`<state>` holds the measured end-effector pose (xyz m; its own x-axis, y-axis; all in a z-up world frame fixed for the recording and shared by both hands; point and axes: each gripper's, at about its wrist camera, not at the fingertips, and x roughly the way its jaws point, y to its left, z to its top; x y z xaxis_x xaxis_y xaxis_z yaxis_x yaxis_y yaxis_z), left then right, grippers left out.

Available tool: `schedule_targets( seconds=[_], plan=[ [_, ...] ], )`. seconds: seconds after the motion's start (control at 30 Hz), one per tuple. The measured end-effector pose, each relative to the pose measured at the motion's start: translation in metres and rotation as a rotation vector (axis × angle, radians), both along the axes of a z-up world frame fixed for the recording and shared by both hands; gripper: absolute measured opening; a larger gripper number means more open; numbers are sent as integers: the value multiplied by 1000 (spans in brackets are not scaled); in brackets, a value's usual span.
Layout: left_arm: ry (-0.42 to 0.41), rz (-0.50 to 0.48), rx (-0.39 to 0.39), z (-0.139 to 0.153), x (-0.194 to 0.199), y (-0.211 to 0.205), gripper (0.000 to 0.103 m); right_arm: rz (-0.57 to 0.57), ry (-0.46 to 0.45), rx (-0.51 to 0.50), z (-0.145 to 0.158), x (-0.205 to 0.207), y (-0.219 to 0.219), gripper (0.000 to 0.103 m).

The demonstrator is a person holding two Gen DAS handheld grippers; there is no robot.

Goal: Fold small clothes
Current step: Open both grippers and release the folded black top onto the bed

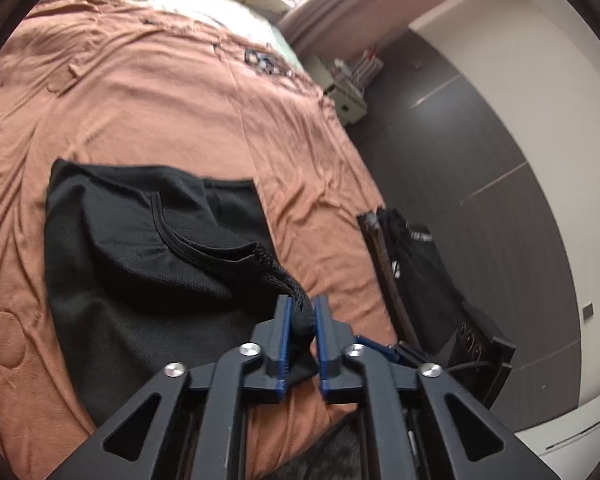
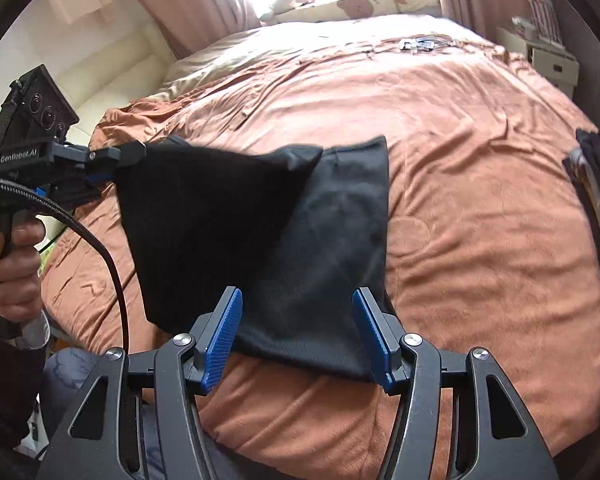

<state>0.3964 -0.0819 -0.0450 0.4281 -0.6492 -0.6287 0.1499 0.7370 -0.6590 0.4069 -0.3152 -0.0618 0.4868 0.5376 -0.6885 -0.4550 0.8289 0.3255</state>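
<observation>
The left hand-held gripper [image 1: 302, 322] is pinching the black garment's [image 2: 260, 240] left corner; the right hand-held gripper [image 2: 298, 334] is hanging released over its near edge.

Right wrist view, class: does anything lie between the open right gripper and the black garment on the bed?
Nothing visible does. The right gripper stands open just over the black garment, whose near edge lies between its fingers, untouched. The left gripper holds the far corner.

We count one black garment [image 2: 260, 240] on one bed with an orange-brown cover [image 2: 460, 160]. Two grippers: left [image 1: 301, 316], right [image 2: 296, 332]. One hand [image 2: 12, 268] in view. One white storage box [image 2: 556, 66] and one bear-print pillow [image 2: 360, 6].
</observation>
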Motion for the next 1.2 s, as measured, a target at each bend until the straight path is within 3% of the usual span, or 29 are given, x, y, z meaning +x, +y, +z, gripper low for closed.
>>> schedule_targets(
  seconds=[0.07,0.1,0.6,0.73,0.97,1.1,1.17,1.2],
  plan=[
    [19,1,-4,-7,-2,2,44,6,24,7,-2,2,-1,55],
    [17,14,2,-9,-4,6,46,12,40,12,-6,3,-1,55],
    [80,172,173,-44,-16,95,47,41,178,107,-53,58,29,55],
    [105,186,201,-59,-18,105,47,49,215,111,-66,74,44,50],
    [152,177,217,-85,-11,107,47,44,262,96,-84,104,66,50],
    [164,175,240,-92,-10,108,47,47,265,103,-91,117,75,45],
    [170,180,260,-94,-9,108,47,54,258,110,-93,121,79,37],
    [174,184,272,-95,-9,109,47,54,255,107,-94,122,80,27]
  ],
)
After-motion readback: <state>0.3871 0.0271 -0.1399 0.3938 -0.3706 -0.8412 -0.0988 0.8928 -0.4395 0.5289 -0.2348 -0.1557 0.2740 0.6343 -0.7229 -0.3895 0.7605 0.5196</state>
